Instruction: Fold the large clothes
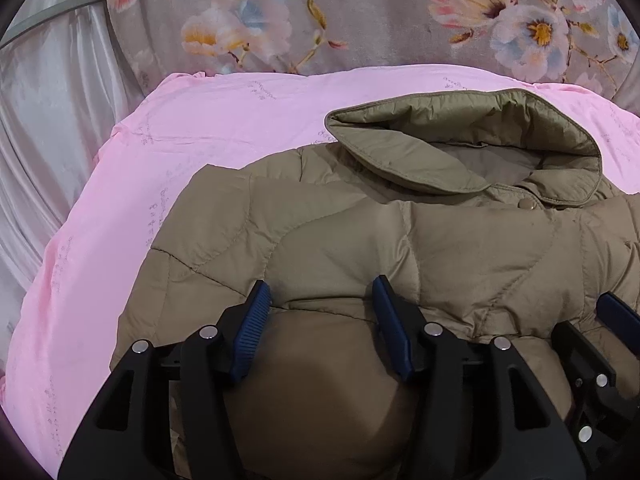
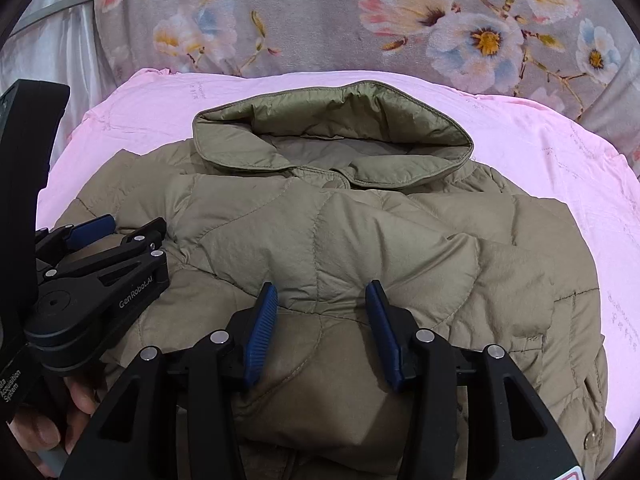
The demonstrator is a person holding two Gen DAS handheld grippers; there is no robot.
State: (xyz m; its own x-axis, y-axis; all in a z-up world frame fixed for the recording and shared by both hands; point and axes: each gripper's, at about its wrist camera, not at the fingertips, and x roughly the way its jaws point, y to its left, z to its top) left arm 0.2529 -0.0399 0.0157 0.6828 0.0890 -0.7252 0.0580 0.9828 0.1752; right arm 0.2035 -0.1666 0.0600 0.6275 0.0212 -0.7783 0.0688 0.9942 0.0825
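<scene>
A khaki quilted down jacket (image 1: 400, 240) lies on a pink sheet (image 1: 200, 128), collar at the far side. It also shows in the right wrist view (image 2: 360, 240). My left gripper (image 1: 320, 300) is open, its blue pads astride a puffy fold of the jacket near me. My right gripper (image 2: 322, 300) is open over another fold of the jacket. The left gripper also shows at the left of the right wrist view (image 2: 116, 228), held by a hand (image 2: 80, 396). The right gripper's finger (image 1: 616, 312) pokes in at the right edge of the left wrist view.
The pink sheet (image 2: 540, 152) covers a bed. A grey floral blanket (image 1: 360, 12) lies behind it, seen also in the right wrist view (image 2: 320, 12). A shiny pale curtain (image 1: 48, 120) hangs at the left.
</scene>
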